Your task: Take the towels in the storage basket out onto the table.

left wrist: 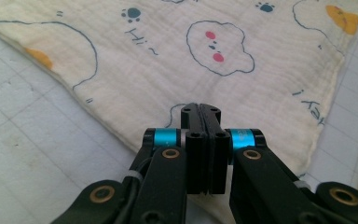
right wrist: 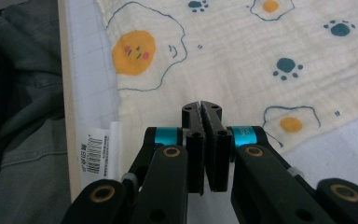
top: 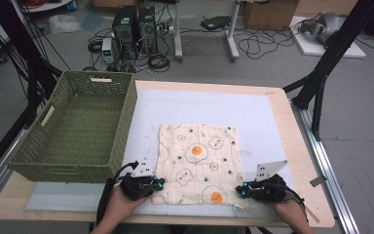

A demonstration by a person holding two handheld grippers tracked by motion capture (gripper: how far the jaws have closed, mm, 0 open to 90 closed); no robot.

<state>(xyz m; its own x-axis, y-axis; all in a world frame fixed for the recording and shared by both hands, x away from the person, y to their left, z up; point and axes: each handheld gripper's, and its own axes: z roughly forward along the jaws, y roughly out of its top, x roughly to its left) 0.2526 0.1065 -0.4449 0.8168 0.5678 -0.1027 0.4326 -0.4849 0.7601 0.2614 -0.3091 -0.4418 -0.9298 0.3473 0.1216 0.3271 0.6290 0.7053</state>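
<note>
Centrally, on the bench (top: 292,126): egg-print muslin cloth (top: 197,163), flat, right of the green wicker basket (top: 78,129). Left hand-held gripper (top: 158,184) at its near-left corner, right hand-held gripper (top: 241,190) at near-right; both jaws closed, grip on fabric unclear.

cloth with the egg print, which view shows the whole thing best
The high view: the cloth lies flat and whole on the white mat, all four edges visible. The left gripper view shows one corner area under shut tongs; the right gripper view shows another near-edge patch with its label.
</note>
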